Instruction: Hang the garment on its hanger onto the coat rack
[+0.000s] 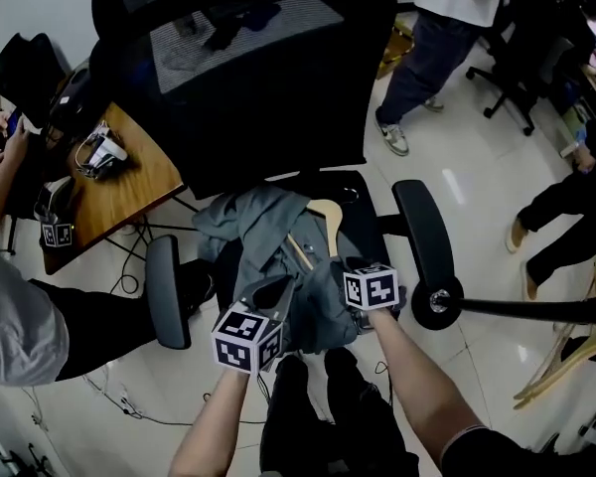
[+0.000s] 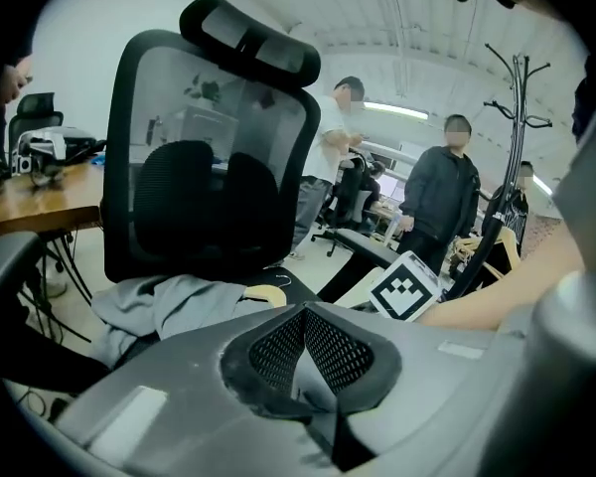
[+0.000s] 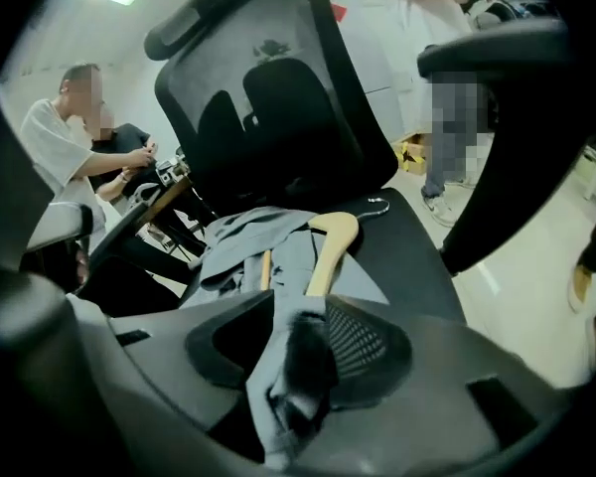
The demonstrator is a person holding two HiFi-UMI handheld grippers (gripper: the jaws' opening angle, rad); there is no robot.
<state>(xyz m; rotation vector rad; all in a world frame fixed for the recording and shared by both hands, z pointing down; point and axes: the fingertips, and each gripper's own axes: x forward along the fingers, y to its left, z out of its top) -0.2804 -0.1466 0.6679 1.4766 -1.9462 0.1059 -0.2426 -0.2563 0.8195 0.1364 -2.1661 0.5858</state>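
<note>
A grey garment (image 1: 268, 232) on a wooden hanger (image 1: 323, 217) lies crumpled on the seat of a black office chair (image 1: 363, 212). In the right gripper view the hanger (image 3: 333, 246) and its metal hook point toward the backrest. My right gripper (image 3: 298, 316) (image 1: 346, 266) is at the garment's near edge. A bunched fold of the grey fabric fills the space between its jaws. My left gripper (image 2: 303, 311) (image 1: 275, 291) is shut just left of it, over the cloth's near edge, with its pads meeting. The black coat rack (image 2: 517, 107) (image 1: 526, 309) stands to the right.
The chair's armrests (image 1: 167, 291) (image 1: 425, 227) flank the seat, and its tall mesh backrest (image 1: 248, 58) rises behind. A wooden desk (image 1: 129, 182) with gear is at the left. Spare wooden hangers (image 1: 566, 351) are by the rack. People stand around, and cables (image 1: 119, 266) lie on the floor.
</note>
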